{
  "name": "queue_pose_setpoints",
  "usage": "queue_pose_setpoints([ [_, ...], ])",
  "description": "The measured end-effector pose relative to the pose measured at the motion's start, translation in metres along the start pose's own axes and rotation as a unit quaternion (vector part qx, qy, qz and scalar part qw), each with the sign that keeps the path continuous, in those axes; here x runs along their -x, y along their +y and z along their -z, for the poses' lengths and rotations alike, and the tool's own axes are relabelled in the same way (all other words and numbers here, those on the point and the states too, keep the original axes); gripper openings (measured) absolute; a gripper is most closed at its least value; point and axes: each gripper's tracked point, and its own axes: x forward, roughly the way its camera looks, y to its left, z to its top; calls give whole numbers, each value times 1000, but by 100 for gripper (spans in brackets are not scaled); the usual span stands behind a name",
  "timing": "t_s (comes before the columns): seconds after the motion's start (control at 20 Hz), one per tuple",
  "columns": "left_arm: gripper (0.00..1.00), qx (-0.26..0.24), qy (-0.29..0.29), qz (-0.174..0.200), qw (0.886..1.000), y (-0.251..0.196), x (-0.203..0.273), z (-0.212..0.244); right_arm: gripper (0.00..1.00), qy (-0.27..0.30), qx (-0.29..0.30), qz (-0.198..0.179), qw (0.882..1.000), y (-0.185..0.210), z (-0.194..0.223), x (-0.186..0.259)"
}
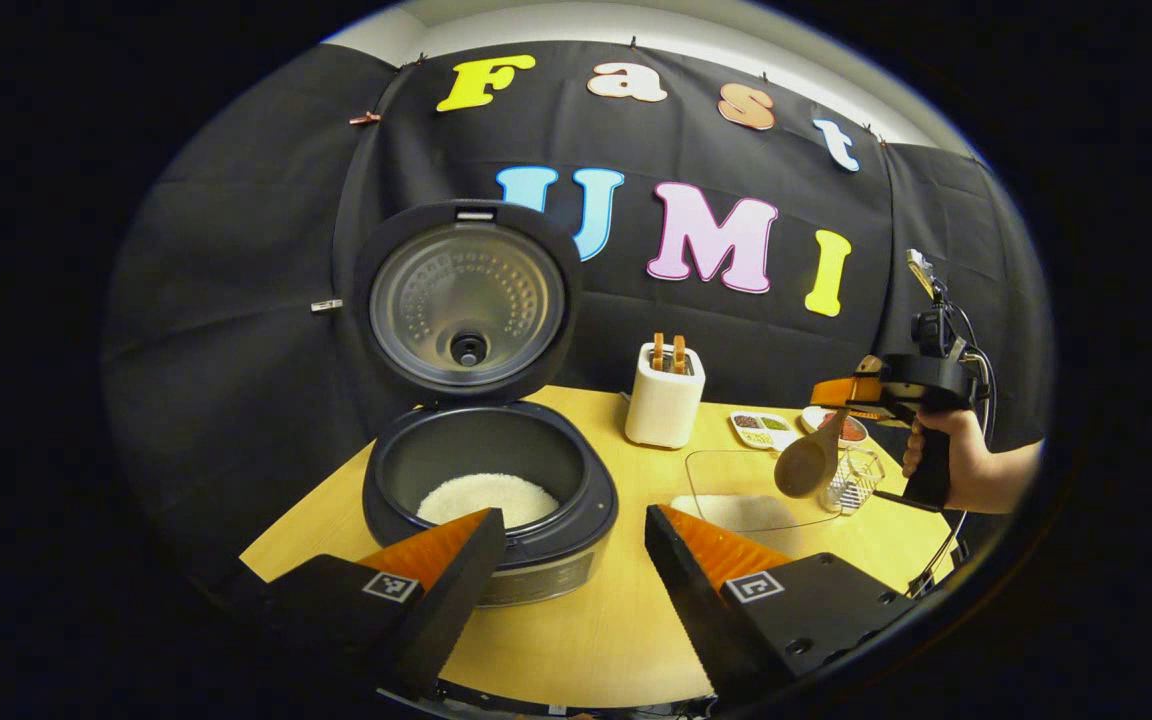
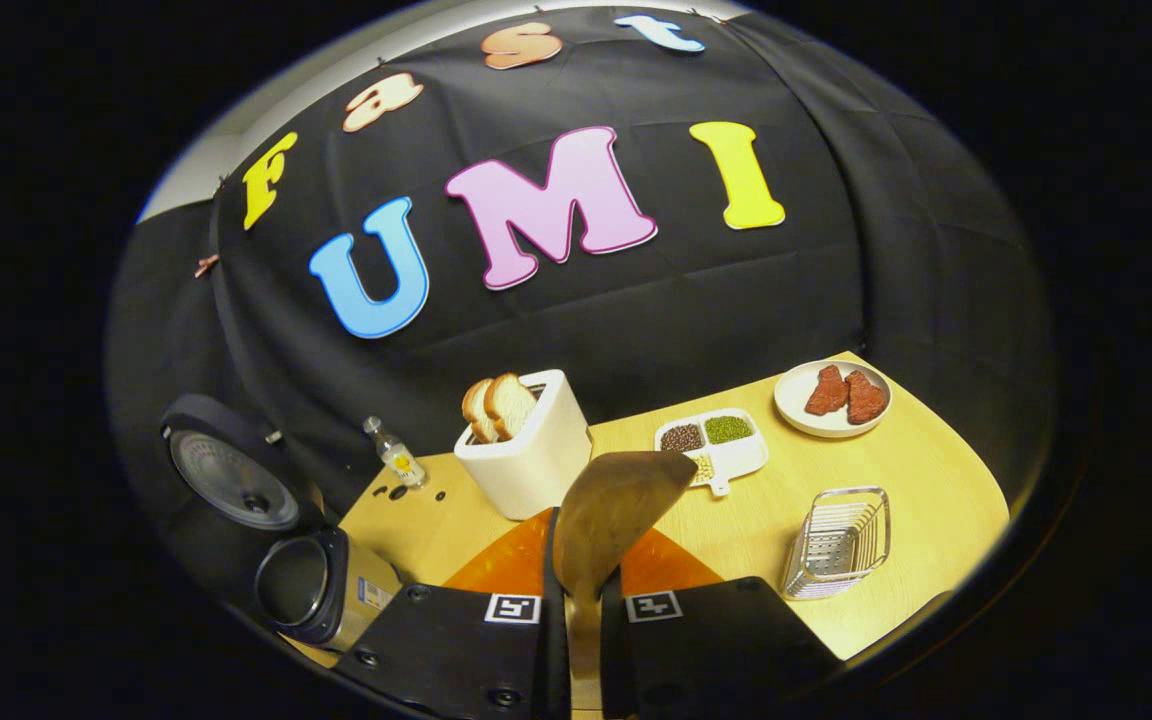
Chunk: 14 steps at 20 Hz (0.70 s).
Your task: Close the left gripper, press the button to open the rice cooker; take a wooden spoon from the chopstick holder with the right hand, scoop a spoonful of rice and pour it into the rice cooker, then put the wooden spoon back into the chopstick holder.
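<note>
The rice cooker [image 1: 491,500] stands at the table's left with its lid [image 1: 466,300] raised, and white rice lies in its pot. My left gripper [image 1: 574,520] is open just in front of it, holding nothing. Farther right, my right gripper [image 1: 881,392], held by a hand [image 1: 971,462], hangs the wooden spoon [image 1: 808,462] bowl-down above a glass dish [image 1: 736,470] of rice. In the right gripper view my right gripper [image 2: 584,585] is shut on the wooden spoon [image 2: 616,505]; the side of the bowl facing me carries no rice. The wire chopstick holder [image 2: 838,545] stands to the right.
A white toaster [image 2: 521,440] with bread slices stands mid-table at the back. Behind the spoon sit a divided seed tray [image 2: 716,440] and a plate [image 2: 833,420] of meat. A small bottle [image 2: 399,457] stands near the cooker [image 2: 311,585]. The table edge runs close by the holder.
</note>
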Motion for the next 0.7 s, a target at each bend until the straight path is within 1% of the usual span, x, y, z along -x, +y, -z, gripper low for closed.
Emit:
queue_pose_setpoints([
  [0.15,95,8,4,1,1000,10,-4,12,16,17,16,5,1000,5,31,-17],
  [0.25,95,4,7,-3,1000,15,-4,21,16,23,22,10,999,7,50,-25],
  [0.4,96,14,14,-4,1000,19,-2,33,16,46,27,10,999,18,82,-29],
  [0.45,96,18,16,-4,1000,20,0,37,16,56,19,5,998,24,93,-27],
  [0.6,95,24,15,-7,1000,25,8,41,16,51,-2,9,999,40,96,-25],
  [0.7,95,30,16,-10,999,29,10,42,16,65,-35,2,997,52,103,-25],
])
